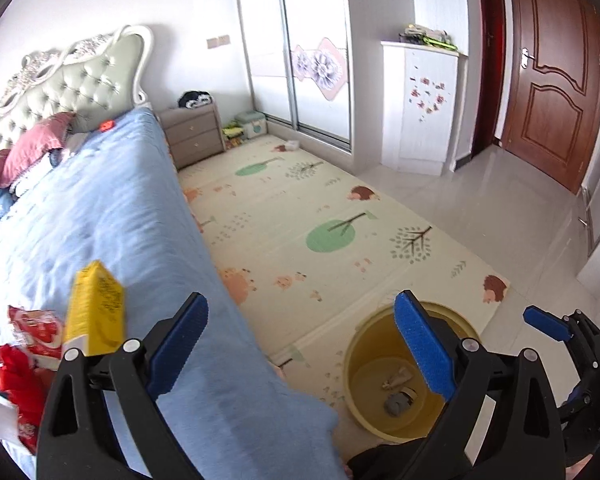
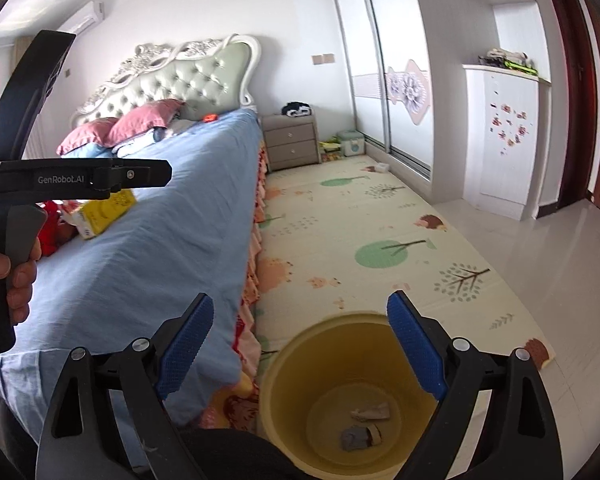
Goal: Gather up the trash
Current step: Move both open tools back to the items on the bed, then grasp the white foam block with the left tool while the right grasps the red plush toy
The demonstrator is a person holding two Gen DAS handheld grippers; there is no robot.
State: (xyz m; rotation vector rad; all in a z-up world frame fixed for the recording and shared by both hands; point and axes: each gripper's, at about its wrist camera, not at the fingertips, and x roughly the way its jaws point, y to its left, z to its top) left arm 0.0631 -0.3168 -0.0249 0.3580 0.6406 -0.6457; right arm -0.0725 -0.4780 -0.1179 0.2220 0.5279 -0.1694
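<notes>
Trash partly collected: two crumpled scraps lie in the round yellow plastic bin; a yellow carton and red wrappers remain near the blue bedspread's edge. Left gripper and right gripper gape empty.

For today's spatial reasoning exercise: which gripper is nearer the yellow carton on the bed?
Left. The left gripper hovers just beside the yellow carton; the right gripper hangs over the yellow bin.

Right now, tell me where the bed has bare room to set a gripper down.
Free: the blue bedspread between the yellow carton and the pillows, and the strip along its floor-side edge. Crowded: the corner where the carton sits against the red wrappers. The yellow bin stands on the floor beside the bed.
</notes>
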